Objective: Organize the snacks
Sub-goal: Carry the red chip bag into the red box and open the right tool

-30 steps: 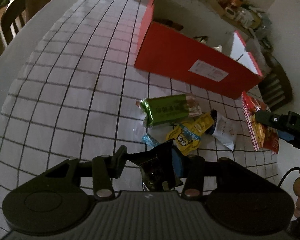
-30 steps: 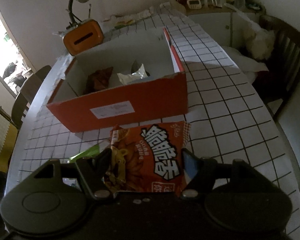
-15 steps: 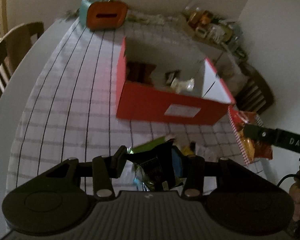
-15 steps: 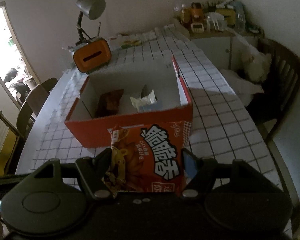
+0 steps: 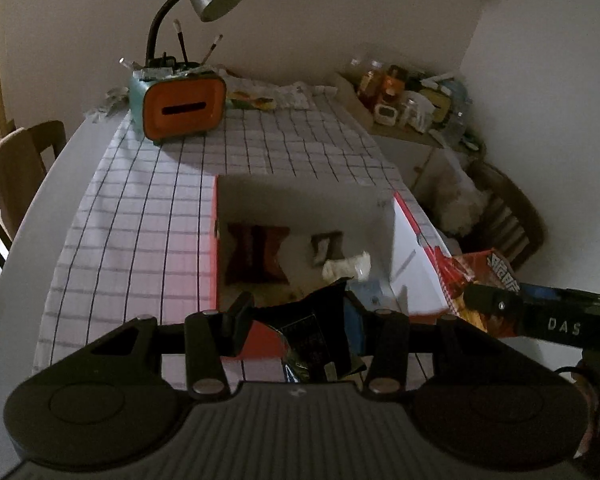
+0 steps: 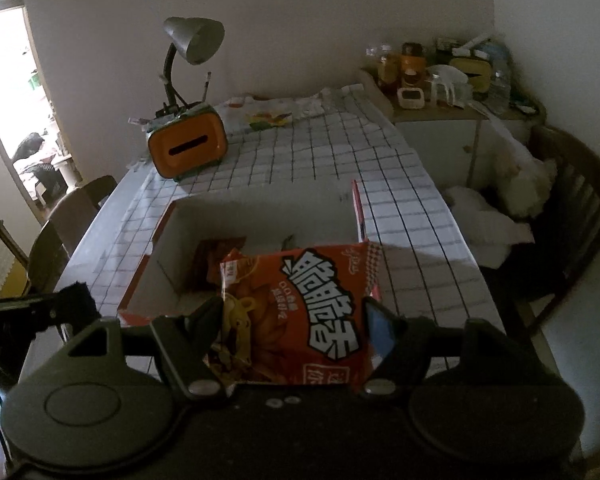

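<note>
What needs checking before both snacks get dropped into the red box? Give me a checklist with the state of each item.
1. Left tongs grip the black packet: ok, pinched between the fingers.
2. Right tongs grip the orange chip bag: ok, held upright.
3. Red box open on top: ok, flaps up.
4. Space inside the box: ok, only a dark red packet and a white wrapper lie on the floor, as far as shown.
5. Black packet above the opening: cannot tell, it looks near the front wall.
6. Chip bag above the opening: cannot tell, it hides the front edge.
</note>
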The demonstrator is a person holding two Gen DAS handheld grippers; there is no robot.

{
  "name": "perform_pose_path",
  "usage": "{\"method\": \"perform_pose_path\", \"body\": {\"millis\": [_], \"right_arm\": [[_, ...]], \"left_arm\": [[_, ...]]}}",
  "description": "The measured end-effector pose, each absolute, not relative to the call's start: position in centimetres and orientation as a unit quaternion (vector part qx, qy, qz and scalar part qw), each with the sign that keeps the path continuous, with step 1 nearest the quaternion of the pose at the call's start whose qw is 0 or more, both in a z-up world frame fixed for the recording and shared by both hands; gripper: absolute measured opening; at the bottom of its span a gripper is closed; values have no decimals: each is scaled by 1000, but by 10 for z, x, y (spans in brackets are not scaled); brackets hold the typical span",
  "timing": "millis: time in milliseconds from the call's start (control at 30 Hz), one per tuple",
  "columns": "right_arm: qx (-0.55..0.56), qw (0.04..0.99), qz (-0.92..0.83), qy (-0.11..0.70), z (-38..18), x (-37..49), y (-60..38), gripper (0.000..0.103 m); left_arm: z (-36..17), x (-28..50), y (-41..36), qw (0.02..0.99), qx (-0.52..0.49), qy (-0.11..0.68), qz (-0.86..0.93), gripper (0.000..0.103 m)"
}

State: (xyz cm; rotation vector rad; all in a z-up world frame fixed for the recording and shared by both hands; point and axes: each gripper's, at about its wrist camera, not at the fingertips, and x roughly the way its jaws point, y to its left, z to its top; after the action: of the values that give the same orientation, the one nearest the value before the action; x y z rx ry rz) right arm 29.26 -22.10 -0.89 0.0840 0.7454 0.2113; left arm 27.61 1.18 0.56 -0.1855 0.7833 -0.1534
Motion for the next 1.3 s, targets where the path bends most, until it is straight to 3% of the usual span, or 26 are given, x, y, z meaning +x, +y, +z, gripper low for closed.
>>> {"method": "perform_pose_path", "body": {"millis": [700,1300], "right_arm": [[-47,897,156,411,-60,427,-191,73],[-129,873,197,428,-97,448,-164,73]], "left_arm": [[-39,397,-13,900,-22,434,-35,46],[-91,428,-24,862,11,506,-29,46]]}}
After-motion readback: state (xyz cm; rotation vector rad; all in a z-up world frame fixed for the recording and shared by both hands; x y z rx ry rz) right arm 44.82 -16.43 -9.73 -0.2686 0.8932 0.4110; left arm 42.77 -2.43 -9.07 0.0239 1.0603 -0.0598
